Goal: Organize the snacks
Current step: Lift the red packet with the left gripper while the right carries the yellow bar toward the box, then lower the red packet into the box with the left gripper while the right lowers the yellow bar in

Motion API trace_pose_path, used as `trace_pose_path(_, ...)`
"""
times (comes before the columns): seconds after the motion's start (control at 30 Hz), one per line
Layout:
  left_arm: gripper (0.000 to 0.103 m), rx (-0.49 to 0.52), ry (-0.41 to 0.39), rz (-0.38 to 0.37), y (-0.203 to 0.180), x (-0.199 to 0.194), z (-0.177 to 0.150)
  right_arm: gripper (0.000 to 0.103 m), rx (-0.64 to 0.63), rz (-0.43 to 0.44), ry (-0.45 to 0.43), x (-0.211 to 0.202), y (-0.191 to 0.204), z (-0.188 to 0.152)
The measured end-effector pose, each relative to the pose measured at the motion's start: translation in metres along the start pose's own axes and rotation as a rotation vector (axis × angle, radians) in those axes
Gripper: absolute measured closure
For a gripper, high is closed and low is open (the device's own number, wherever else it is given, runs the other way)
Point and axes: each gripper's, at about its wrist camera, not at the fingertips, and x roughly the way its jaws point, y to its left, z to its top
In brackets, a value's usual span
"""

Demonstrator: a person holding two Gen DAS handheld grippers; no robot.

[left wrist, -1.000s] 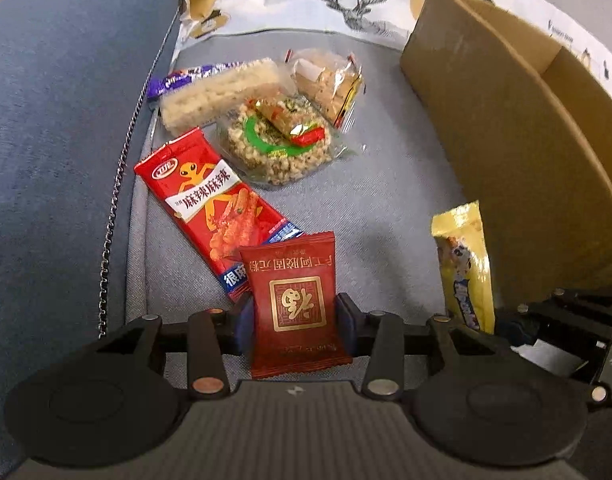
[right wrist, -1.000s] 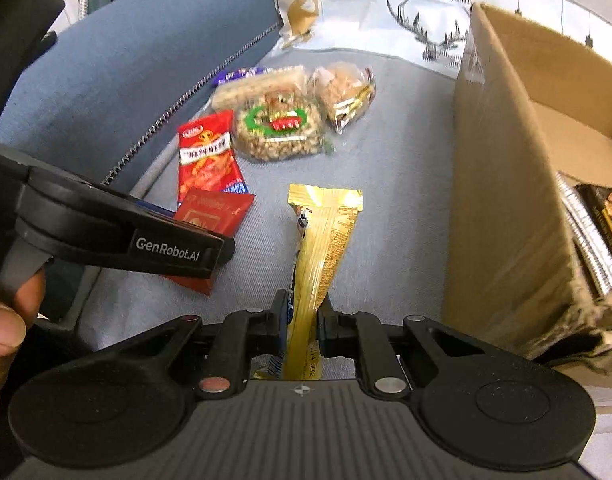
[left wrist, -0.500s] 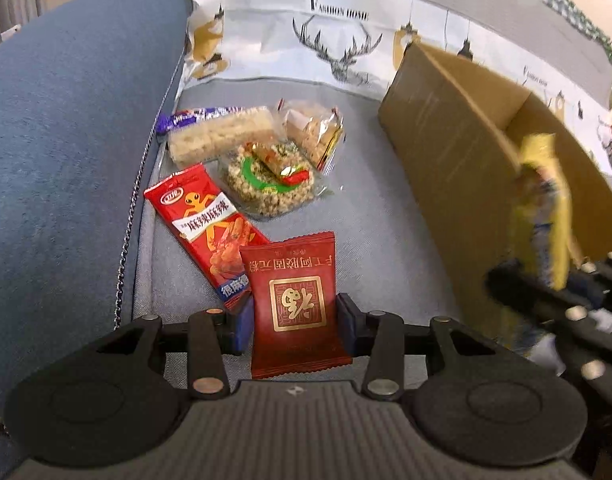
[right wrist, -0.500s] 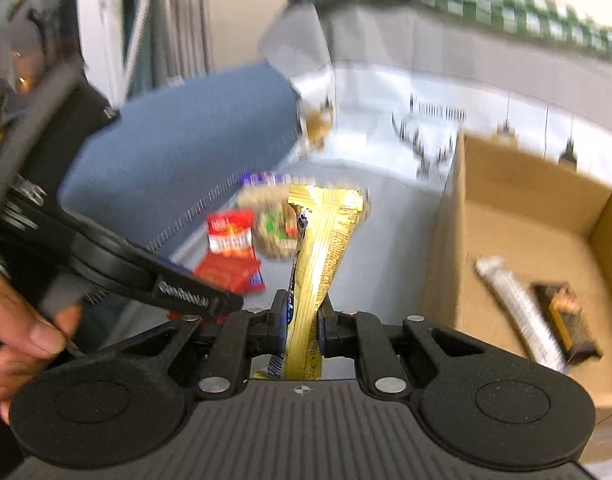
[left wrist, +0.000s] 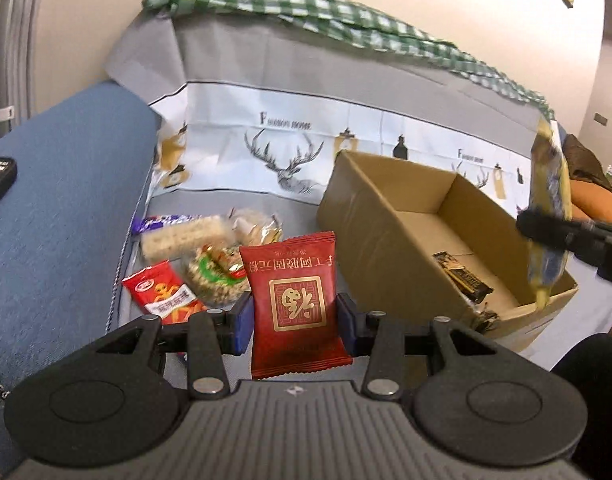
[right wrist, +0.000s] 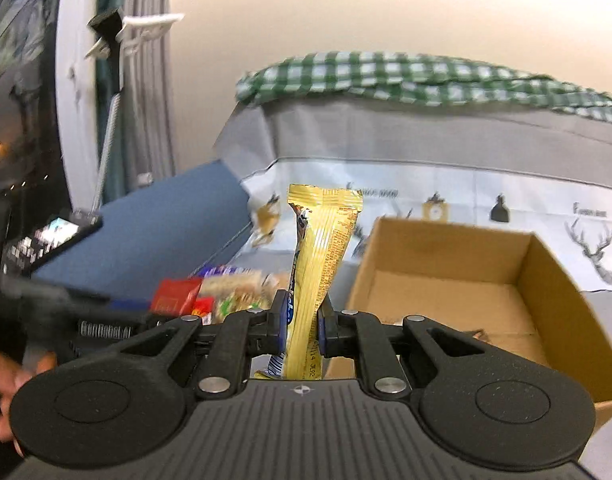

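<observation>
— Snacks: where are they?
— Left gripper (left wrist: 293, 316) is clamped on a red packet (left wrist: 296, 300); right gripper (right wrist: 302, 326) pinches a yellow bar (right wrist: 319, 276) upright.
— Beyond?
— More wrapped snacks (left wrist: 198, 252) lie on the sofa (left wrist: 46, 216), beside an open cardboard box (left wrist: 385, 240).

Readable print, as I see it over my tongs:

- Sofa cover (left wrist: 290, 148): "Fashion home" in dark serif letters above the stag drawing; the same line shows again, cut off, farther right.
- Red sachet (left wrist: 296, 296) held in my left gripper (left wrist: 292, 320): a row of gold Chinese characters, upside down, and one large gold character in a square frame.
- Yellow bar (right wrist: 319, 264) clamped in my right gripper (right wrist: 302, 326): small dark print near the base, too small to make out.
- Orange-red packet (left wrist: 162, 296): white logo oval, lettering blurred.
</observation>
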Motion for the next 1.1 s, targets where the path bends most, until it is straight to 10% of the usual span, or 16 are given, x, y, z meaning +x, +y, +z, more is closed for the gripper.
trace_pose_path(1.1,0.056,0.049,-0.140,0.068,-0.033,-0.004,0.006,0.089,0.263,-0.220,-0.256,-0.020,-0.165,-0.029)
